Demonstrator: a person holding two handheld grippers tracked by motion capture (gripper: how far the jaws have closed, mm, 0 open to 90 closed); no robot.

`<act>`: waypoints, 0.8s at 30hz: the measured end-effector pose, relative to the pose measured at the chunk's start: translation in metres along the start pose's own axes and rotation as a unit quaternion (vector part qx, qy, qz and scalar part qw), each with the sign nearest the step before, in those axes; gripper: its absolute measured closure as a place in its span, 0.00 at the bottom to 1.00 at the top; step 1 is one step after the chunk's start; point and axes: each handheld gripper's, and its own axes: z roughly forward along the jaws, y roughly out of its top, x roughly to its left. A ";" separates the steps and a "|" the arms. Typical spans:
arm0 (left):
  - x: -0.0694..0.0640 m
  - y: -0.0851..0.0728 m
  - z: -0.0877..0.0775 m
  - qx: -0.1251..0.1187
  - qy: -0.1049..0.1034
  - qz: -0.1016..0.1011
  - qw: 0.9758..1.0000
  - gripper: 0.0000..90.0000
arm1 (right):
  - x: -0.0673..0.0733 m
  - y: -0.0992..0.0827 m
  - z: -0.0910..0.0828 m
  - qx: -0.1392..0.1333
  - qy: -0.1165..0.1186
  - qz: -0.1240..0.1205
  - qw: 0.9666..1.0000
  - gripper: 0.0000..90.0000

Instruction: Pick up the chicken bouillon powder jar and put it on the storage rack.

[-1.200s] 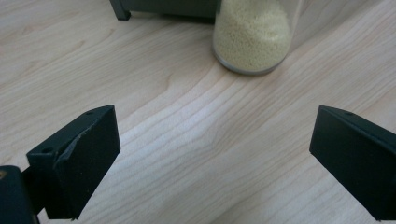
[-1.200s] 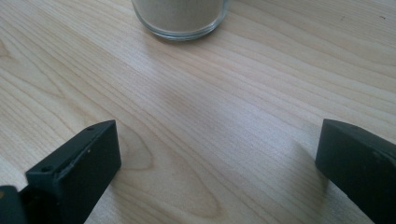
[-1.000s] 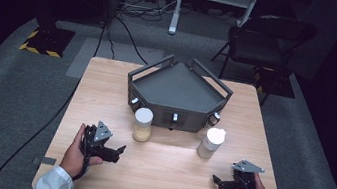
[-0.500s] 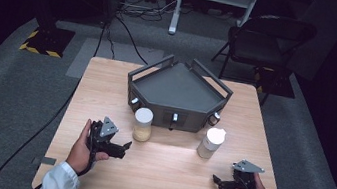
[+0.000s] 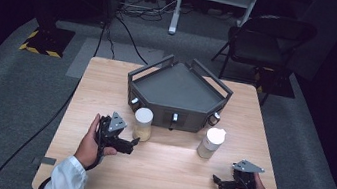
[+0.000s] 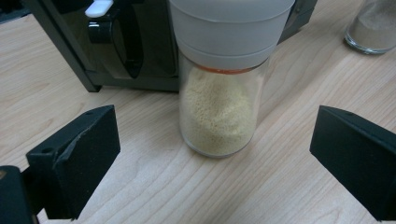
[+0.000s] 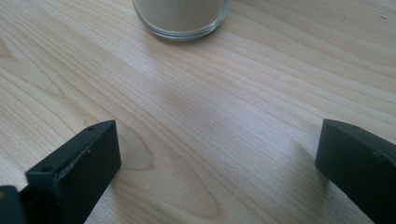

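Observation:
Two glass jars with white lids stand on the wooden table point(image 5: 165, 172) in front of a dark five-sided tray. The left jar point(image 5: 142, 124) holds pale yellow grains point(image 6: 218, 112). My left gripper point(image 5: 129, 144) is open just short of it, jaws wide on either side of the jar in the left gripper view, not touching. The right jar point(image 5: 211, 142) holds a beige powder; its base point(image 7: 181, 16) is at the top of the right gripper view. My right gripper point(image 5: 218, 181) rests open near the table's front right, well short of that jar.
The dark tray point(image 5: 177, 87) on a stand takes the table's back half, with knobs on its front face point(image 6: 119, 42). A folding chair point(image 5: 265, 43) and cables on the floor lie beyond the table. Bare wood lies between the two grippers.
My left gripper has moved right and forward toward the yellow-grain jar. The right gripper has stayed where it was.

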 end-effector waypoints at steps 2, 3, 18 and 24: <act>0.000 0.001 0.002 0.001 -0.001 0.001 1.000 0.01 | 0.000 0.000 0.000 0.000 0.000 0.000 1.000 0.00; 0.000 0.001 0.002 0.001 -0.001 0.001 1.000 0.01 | 0.000 0.000 0.000 0.000 0.000 0.000 1.000 0.00; 0.001 0.009 0.014 0.000 -0.011 -0.005 1.000 0.01 | -0.001 0.000 0.000 0.000 0.001 -0.001 1.000 0.00; 0.004 0.011 0.017 -0.004 -0.014 -0.013 1.000 0.01 | -0.001 0.000 0.000 0.000 0.001 -0.001 1.000 0.00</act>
